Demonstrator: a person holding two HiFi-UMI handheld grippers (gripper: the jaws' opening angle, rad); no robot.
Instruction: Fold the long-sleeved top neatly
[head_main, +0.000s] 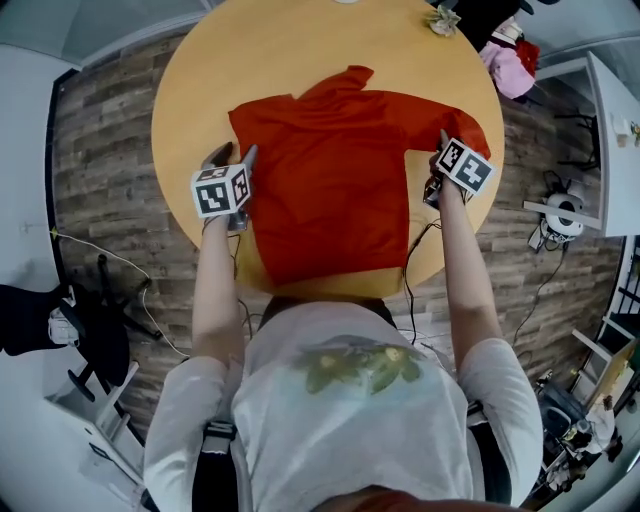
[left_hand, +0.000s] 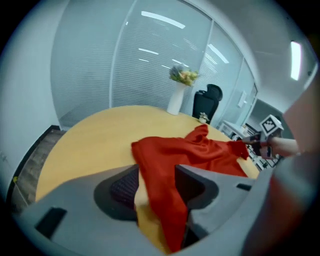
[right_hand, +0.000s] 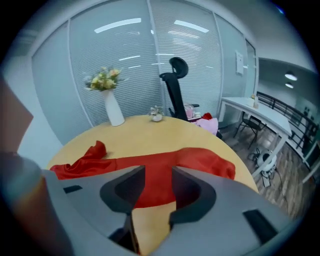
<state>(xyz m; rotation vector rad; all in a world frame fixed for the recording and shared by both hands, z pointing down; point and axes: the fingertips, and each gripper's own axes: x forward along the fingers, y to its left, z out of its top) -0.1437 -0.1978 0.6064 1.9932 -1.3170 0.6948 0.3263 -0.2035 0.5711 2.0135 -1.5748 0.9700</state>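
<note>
Round wooden table (head_main: 280, 50) | glass wall (right_hand: 60, 80) behind | red top (head_main: 330, 180) spread, seemingly flat

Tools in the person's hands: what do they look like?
The left tool and right tool are grey, with two broad jaws lined dark inside; each carries a white cube with black square markers. A dark cable trails from the right one. The person wears a white short-sleeved T-shirt with a leafy print.

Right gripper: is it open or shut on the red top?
Open. The right gripper shows its jaws apart with nothing pinched; the red long-sleeved top lies loose on the wooden table.
</note>
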